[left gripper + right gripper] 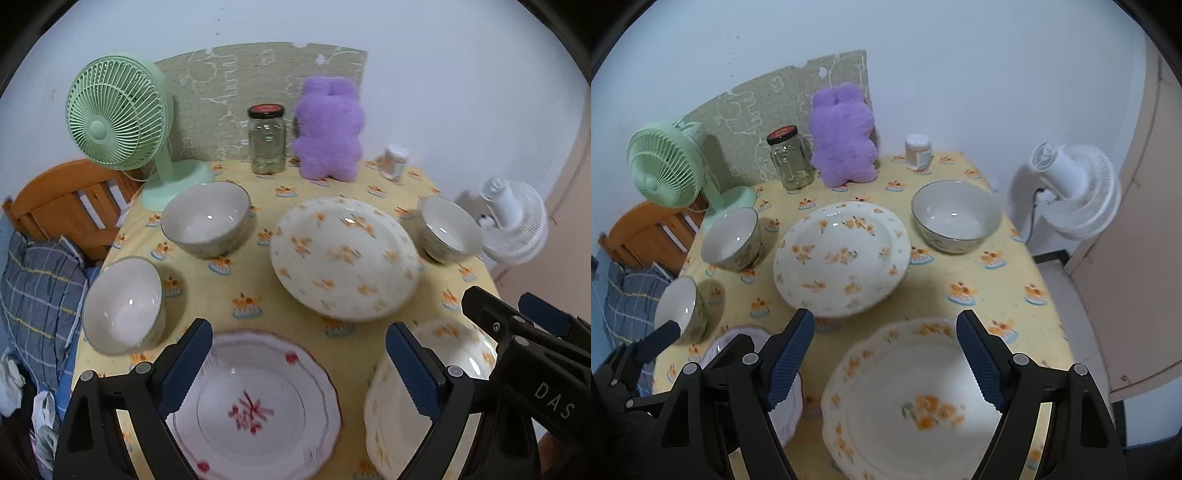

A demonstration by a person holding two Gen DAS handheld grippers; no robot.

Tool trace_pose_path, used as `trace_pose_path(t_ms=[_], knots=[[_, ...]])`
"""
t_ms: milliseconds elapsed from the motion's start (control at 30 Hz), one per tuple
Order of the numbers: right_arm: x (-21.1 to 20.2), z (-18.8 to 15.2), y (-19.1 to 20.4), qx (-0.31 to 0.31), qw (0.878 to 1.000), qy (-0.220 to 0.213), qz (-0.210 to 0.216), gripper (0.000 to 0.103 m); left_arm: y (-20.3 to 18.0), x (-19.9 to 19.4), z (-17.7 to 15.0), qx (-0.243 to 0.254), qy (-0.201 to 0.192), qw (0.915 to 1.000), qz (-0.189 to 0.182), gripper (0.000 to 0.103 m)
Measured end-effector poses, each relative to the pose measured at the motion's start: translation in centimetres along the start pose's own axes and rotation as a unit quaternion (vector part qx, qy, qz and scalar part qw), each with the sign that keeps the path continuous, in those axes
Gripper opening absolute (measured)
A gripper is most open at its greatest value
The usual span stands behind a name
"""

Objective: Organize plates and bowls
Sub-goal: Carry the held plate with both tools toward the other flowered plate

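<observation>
A white plate with red flowers (pixel 255 406) lies at the table's near left, right under my open left gripper (pixel 299 369). A plate with orange flowers (pixel 905 402) lies at the near right under my open right gripper (pixel 886 362). A second orange-flowered plate (pixel 343 258) (pixel 842 258) sits mid-table. Three white bowls stand around it: far left (pixel 207 221) (pixel 733 238), near left (pixel 123 304) (pixel 681 310), and far right (pixel 448 229) (pixel 956 216). The right gripper (pixel 524 317) shows at the left view's right edge.
A green fan (pixel 122 114), a glass jar (pixel 266 138), a purple plush toy (pixel 328 129) and a small container (pixel 394 160) stand along the table's back edge. A white fan (pixel 1075 192) stands off the right side. A wooden chair (pixel 70 206) with checked cloth is at left.
</observation>
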State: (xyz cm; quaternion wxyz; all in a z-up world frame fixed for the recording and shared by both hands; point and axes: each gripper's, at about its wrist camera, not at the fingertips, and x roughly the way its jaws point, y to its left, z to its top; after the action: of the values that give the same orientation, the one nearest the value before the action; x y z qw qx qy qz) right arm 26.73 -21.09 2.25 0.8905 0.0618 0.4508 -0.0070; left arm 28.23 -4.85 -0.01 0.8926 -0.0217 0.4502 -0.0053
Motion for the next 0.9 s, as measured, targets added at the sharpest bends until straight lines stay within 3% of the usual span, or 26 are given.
trace_pose_path(t_ms=[333,567,900], knots=[[8.6,5.0,-0.1,0.007,1.0,0.021,0.011,0.082,-0.3,7.8,4.3,-0.026,0.013,0.9985,0.046,0.095],[14.4,5.7,-0.7,0.019,0.998,0.063,0.008,0.082,-0.5,13.0,4.7,-0.026,0.038,0.9965,0.069,0.091],[19.2,5.1,-0.8,0.02,0.995,0.1,-0.002,0.081,-0.7,17.4,4.3,-0.011,0.075,0.9952,0.062,0.08]])
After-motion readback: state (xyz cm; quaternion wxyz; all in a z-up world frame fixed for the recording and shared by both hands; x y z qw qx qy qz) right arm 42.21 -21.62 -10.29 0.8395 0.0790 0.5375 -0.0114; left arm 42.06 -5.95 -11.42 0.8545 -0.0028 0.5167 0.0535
